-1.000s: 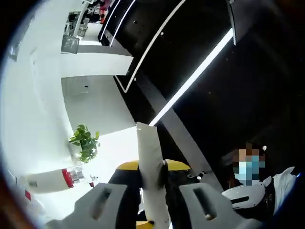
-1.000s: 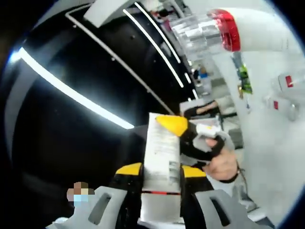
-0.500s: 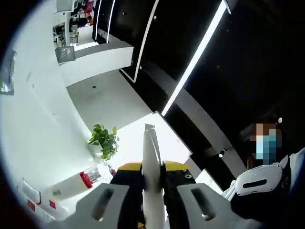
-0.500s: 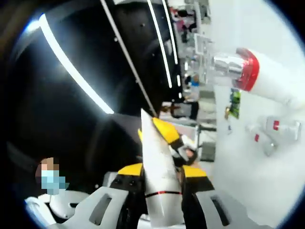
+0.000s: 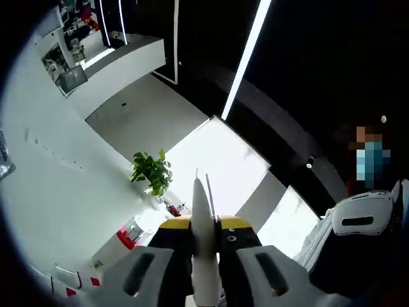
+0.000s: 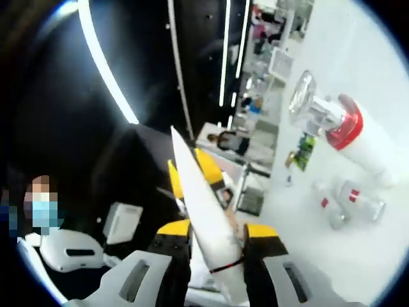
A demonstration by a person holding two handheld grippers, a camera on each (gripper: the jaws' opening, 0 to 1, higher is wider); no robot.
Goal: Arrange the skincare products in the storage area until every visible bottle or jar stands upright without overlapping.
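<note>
My left gripper (image 5: 204, 225) is shut on a white tube (image 5: 202, 208) that I see edge-on, rising between its yellow pads. My right gripper (image 6: 214, 231) is shut on a white tube (image 6: 199, 195) with a thin red line near its base. Yellow parts of the other gripper (image 6: 207, 167) show at that tube's far end. A white bottle (image 6: 361, 137) with a red band and clear cap lies on the white surface (image 6: 319, 249). Two small bottles (image 6: 350, 199) with red marks lie below it. The banded bottle (image 5: 130, 234) looks small in the left gripper view.
A potted green plant (image 5: 152, 171) stands on the white surface (image 5: 77, 192). Small white items with red marks (image 5: 80, 281) lie near the left edge. A masked person with a white headset (image 5: 358, 217) is at the right, the same person (image 6: 45, 211) at the left.
Both views have rolled and swung. Each tube now shows nearly edge-on instead of face-on. The red-banded bottle looks smaller and farther off in both views. Both grips are unchanged.
</note>
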